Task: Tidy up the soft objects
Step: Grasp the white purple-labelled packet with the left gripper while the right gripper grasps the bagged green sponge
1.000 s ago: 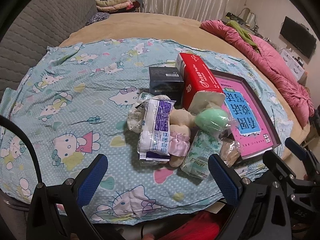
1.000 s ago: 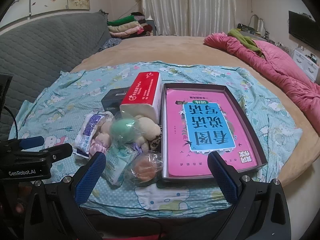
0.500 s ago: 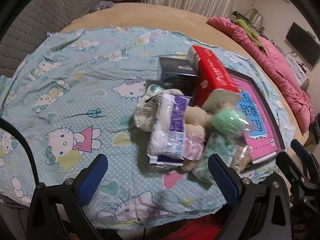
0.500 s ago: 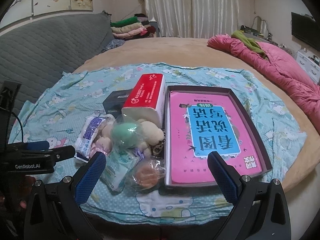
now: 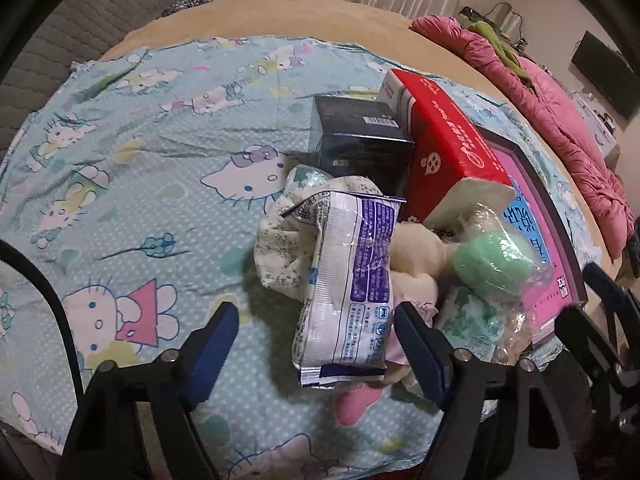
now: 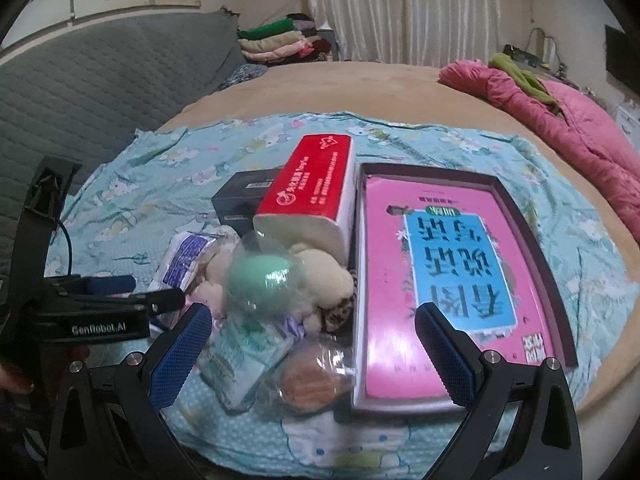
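Note:
A pile of soft things lies on the Hello Kitty sheet (image 5: pixel 132 184): a white and purple plastic pack (image 5: pixel 348 280), a floral cloth (image 5: pixel 280 248), a cream plush toy (image 5: pixel 416 248), a green sponge in clear wrap (image 5: pixel 494 268) and a green tissue pack (image 6: pixel 244 356). My left gripper (image 5: pixel 316 344) is open, its fingers either side of the near end of the white pack, not touching it. My right gripper (image 6: pixel 312 344) is open and empty, just in front of the pile, with an orange wrapped item (image 6: pixel 308 380) between its fingers.
A red tissue box (image 6: pixel 316 188) and a dark box (image 5: pixel 360 140) stand behind the pile. A tray (image 6: pixel 532 248) with a pink book (image 6: pixel 448 264) lies to the right. A pink quilt (image 6: pixel 572 120) lies at the far right; a grey sofa back (image 6: pixel 92 92) stands on the left.
My left gripper has moved forward and right, so the white pack now lies between its fingers. My right gripper has edged closer to the pile.

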### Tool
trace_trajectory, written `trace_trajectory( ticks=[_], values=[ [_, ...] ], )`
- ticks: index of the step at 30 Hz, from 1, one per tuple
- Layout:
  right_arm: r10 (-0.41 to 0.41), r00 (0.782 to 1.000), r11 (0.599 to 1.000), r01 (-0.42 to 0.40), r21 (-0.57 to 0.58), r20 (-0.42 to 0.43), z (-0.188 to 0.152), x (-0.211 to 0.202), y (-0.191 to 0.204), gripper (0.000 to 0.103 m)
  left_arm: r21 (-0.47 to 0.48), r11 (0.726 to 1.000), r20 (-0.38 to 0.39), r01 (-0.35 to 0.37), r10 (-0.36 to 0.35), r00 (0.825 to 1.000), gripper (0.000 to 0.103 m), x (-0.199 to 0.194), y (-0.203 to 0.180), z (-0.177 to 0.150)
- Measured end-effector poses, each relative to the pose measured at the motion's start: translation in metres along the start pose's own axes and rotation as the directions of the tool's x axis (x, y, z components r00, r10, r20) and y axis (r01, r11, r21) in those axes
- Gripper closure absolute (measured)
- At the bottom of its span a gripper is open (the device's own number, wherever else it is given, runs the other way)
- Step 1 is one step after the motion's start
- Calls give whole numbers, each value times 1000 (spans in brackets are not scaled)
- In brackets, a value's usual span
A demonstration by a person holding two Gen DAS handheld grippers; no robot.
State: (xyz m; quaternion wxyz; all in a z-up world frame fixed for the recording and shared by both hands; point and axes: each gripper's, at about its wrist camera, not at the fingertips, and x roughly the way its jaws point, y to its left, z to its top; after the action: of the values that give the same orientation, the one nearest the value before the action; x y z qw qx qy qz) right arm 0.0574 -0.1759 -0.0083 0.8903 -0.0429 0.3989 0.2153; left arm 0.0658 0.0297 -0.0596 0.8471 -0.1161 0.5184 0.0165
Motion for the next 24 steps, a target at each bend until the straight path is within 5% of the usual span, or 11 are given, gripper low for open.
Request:
trace_trajectory(
  ticks=[10, 15, 16, 19, 24],
  values=[
    [-1, 999, 980, -8, -196, -43, 15, 39, 26, 2, -5, 997, -10, 74, -74, 997, 50, 4, 8, 1],
    [-25, 999, 963, 14, -270, -38, 12, 51, 37, 6, -22, 994, -19, 107, -108, 994, 52, 6, 16, 0],
    [-27, 999, 958, 18, -287, -26, 12, 51, 40, 8, -23, 994, -17, 109, -109, 994, 52, 6, 17, 0],
    [-19, 999, 947, 3, -320, -47, 11, 60, 44, 40, -26, 993, -5, 117, -118, 993, 55, 3, 19, 1],
    [18, 999, 956, -27, -292, -33, 12, 57, 38, 47, -31, 991, 14, 127, -127, 992, 59, -3, 23, 1]
  ],
)
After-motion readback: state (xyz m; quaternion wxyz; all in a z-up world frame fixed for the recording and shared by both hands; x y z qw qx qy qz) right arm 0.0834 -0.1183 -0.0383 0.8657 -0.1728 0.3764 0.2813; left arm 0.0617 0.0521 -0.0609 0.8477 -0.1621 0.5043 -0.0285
